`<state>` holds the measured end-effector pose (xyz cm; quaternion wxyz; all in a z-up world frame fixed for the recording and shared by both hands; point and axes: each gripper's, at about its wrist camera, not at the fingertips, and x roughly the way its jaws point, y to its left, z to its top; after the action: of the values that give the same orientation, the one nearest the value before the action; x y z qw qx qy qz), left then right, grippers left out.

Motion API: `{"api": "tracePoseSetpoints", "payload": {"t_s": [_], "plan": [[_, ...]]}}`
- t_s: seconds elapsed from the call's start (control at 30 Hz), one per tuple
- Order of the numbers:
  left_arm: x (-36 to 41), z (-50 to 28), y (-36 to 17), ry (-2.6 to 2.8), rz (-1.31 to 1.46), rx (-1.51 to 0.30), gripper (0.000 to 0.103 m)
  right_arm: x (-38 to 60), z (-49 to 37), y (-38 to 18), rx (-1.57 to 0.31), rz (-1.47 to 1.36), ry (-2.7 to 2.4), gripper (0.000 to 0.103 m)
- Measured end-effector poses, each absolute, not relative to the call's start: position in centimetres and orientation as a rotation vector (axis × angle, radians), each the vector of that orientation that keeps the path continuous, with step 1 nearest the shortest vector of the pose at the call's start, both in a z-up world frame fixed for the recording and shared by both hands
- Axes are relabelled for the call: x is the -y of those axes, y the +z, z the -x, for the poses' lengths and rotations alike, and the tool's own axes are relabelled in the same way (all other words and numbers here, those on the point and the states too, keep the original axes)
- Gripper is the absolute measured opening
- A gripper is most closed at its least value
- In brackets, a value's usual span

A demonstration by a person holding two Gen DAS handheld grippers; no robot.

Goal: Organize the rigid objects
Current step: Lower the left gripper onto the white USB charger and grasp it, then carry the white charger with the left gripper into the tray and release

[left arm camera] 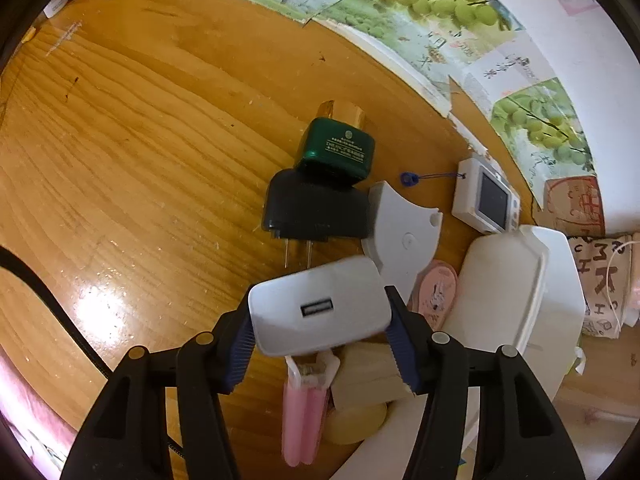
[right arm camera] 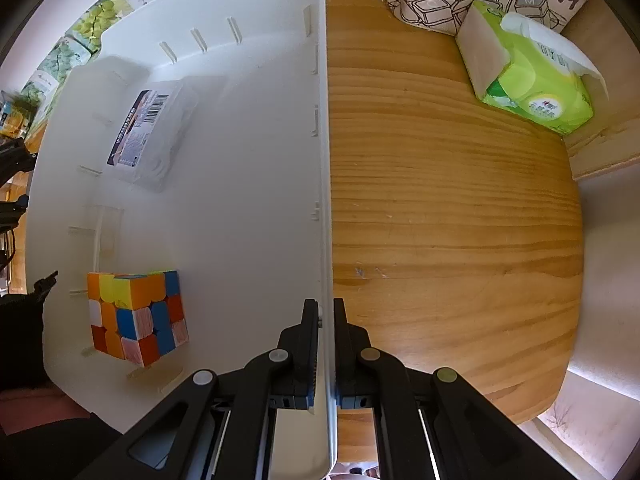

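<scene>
Left wrist | white USB charger | rounded, one port facing camera

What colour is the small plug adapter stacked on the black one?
Dark green plug adapter with pale printed lettering, resting on the black adapter; left wrist view.

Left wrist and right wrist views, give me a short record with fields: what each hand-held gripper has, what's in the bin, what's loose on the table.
left hand-held gripper: shut on white USB charger
right hand-held gripper: shut on white bin's wall
in bin: puzzle cube, labelled white box
loose on table: green adapter leaning on black plug, small screen device
beside bin: tissue pack
</scene>
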<state>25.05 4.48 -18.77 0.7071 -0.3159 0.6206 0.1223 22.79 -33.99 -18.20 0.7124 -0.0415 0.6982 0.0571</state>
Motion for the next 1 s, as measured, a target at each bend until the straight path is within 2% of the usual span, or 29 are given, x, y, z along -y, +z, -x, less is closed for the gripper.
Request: {"api": "tracePoseSetpoints", "payload": {"t_s": [0.43, 1.0], "plan": [[-4.0, -21.2, -14.3, 0.25, 0.669, -1.212, 0.061, 34.1, -20.8, -17.6, -1.517, 0.131, 0.19, 0.006], [1.3, -15.3, -6.9, 0.025, 0.646, -0.804, 0.061, 33.7, -18.1, -17.1, -1.463, 0.189, 0.289, 0.005]]}}
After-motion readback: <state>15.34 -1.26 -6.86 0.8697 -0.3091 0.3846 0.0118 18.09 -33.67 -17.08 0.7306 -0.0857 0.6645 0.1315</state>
